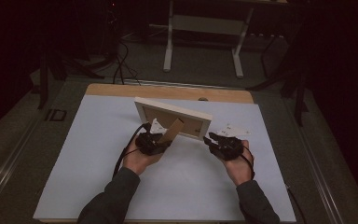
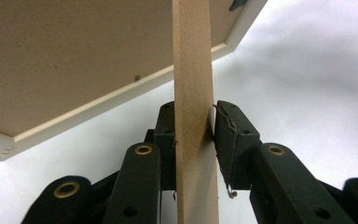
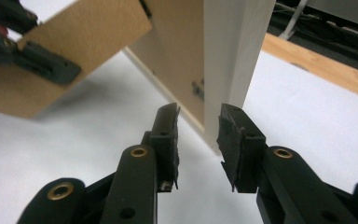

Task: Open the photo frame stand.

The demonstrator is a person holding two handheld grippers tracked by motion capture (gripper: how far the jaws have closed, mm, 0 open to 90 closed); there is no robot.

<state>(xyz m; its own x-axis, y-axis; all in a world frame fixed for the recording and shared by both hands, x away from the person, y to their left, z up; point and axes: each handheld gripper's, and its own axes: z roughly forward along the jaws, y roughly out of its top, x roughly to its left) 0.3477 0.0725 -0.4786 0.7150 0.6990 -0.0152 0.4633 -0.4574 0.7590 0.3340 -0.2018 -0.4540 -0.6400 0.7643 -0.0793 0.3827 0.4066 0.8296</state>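
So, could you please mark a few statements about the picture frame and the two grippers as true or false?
1. The picture frame stands upright on the white table. True.
2. The left gripper is clamped on the frame's brown stand. True.
3. The right gripper is clamped on the stand. False: its jaws are open, just short of the frame's white edge.
4. The frame lies flat, face down. False: it stands with its back toward the person.
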